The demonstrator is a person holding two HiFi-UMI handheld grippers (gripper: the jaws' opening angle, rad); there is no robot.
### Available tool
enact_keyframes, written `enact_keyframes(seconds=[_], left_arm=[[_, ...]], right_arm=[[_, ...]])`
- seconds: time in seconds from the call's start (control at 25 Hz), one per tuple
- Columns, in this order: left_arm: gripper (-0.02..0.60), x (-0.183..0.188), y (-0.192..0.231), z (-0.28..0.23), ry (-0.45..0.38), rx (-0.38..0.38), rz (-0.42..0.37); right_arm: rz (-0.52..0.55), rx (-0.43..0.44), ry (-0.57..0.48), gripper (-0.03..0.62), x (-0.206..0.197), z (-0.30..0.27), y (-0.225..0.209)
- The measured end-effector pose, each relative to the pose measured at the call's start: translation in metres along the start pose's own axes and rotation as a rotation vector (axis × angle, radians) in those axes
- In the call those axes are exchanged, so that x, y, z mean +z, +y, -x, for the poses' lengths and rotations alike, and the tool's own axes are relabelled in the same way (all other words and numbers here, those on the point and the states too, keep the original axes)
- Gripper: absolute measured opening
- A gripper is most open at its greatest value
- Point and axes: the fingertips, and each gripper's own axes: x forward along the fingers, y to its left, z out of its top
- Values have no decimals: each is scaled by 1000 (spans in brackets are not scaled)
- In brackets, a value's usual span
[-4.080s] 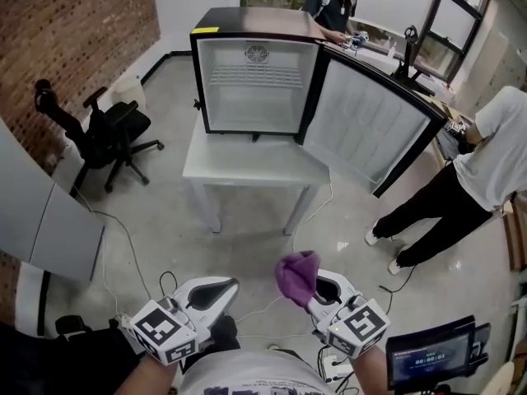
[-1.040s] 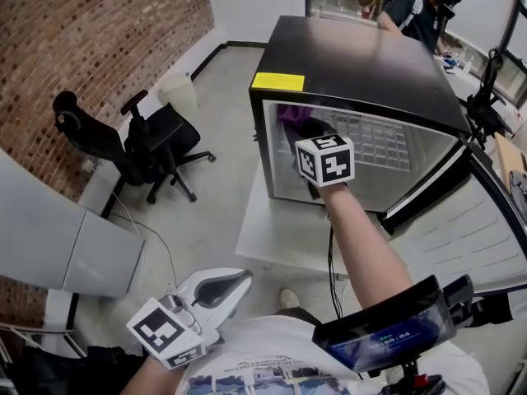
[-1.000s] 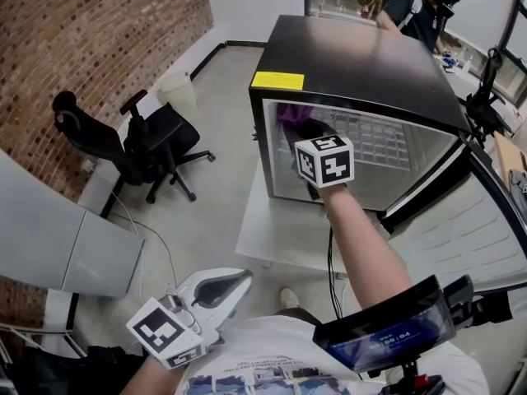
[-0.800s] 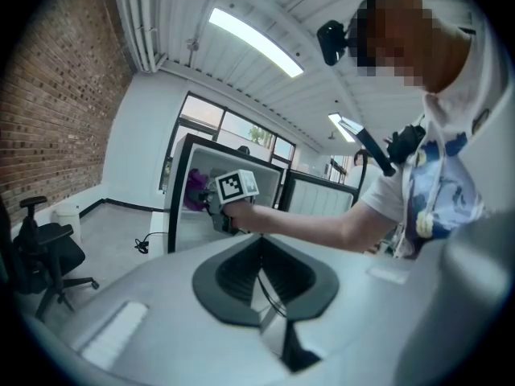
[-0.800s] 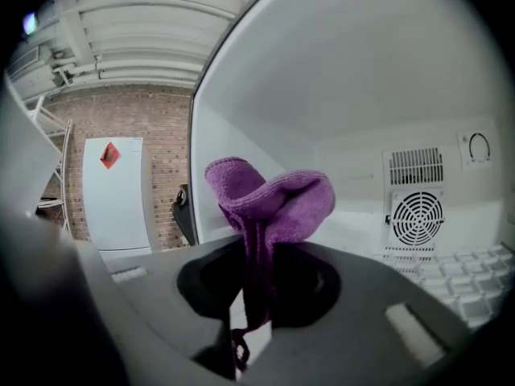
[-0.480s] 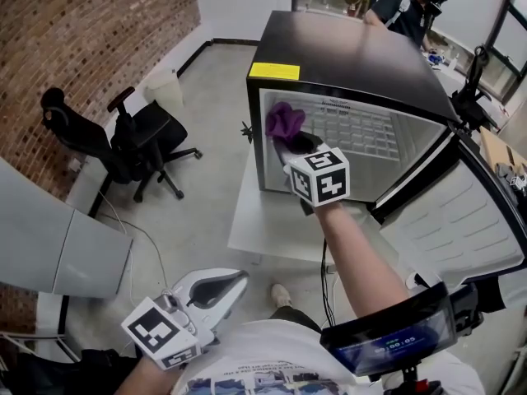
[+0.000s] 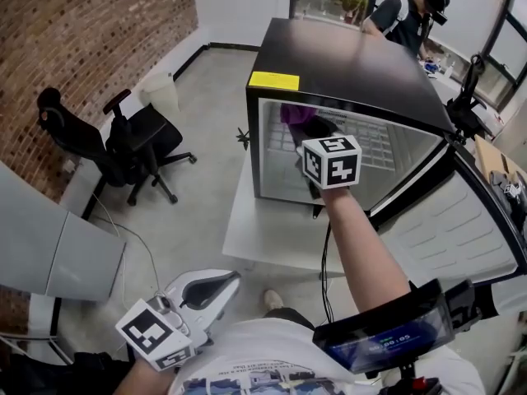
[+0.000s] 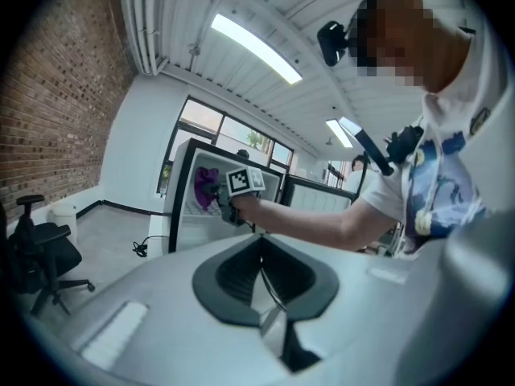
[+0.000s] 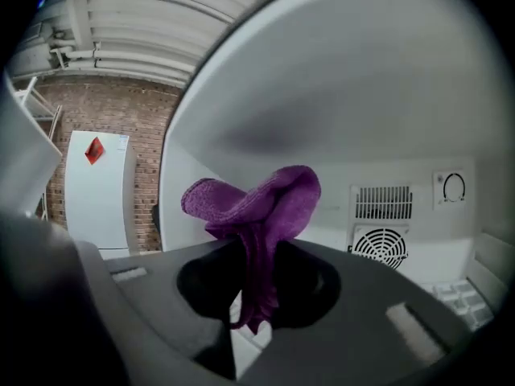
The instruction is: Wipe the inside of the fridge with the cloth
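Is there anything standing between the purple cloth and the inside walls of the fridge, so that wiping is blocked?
Nothing visible does. The door is open, and the right gripper, shut on the cloth, is inside the fridge. Only bare white wall lies ahead of the cloth; the wire shelf is off to one side.

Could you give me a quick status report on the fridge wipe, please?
Right gripper shut on purple cloth, inside fridge, upper left. Left gripper shut, empty, held low. Nothing seen blocking the wipe.
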Motion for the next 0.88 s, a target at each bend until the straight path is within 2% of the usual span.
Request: enact_keyframes(seconds=[0.4, 0.88], left_arm=[[5, 9, 19, -12, -19, 43, 5], [5, 11, 18, -45, -16, -12, 8]], right_arm=[[-13, -52, 14, 66, 4, -42, -40], [-59, -203, 33, 66, -11, -5, -125]])
